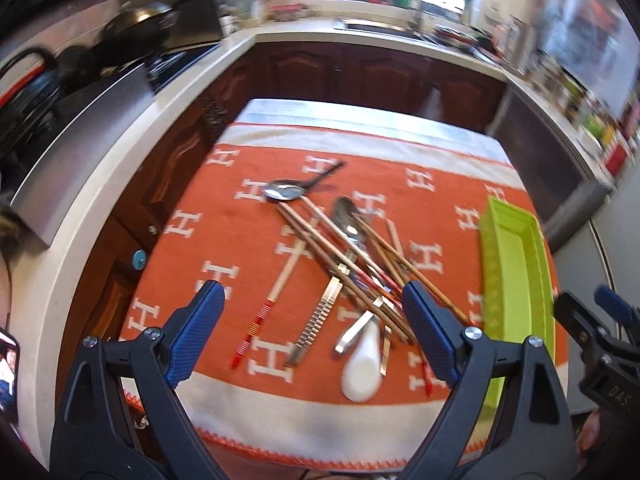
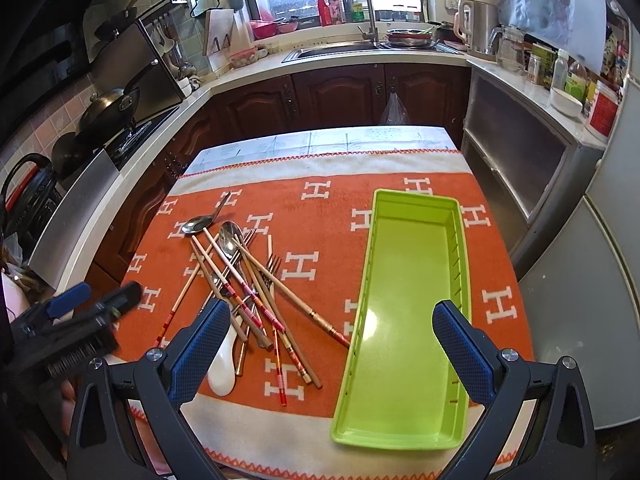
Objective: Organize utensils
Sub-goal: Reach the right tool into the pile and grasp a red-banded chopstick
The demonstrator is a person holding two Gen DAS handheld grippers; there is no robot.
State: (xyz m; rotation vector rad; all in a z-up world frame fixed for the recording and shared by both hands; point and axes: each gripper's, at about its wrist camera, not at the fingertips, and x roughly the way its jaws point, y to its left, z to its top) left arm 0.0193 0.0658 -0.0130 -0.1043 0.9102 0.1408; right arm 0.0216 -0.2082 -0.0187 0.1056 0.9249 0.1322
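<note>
One view alone, the right wrist's, shows the green tray's (image 2: 404, 292) bare floor

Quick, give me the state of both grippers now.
Left gripper: open, holding nothing, above the pile of wooden chopsticks and metal spoons.
Right gripper: open, holding nothing, above the empty lime-green plastic tray.

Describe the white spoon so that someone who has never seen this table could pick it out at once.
Start at the orange cloth with white H letters, and find the heap of utensils left of the green tray. At the heap's near end, by the cloth's white border, lies the white spoon. It is the only white, thick, rounded piece; its neighbours are thin wooden chopsticks and shiny metal spoons.
</note>
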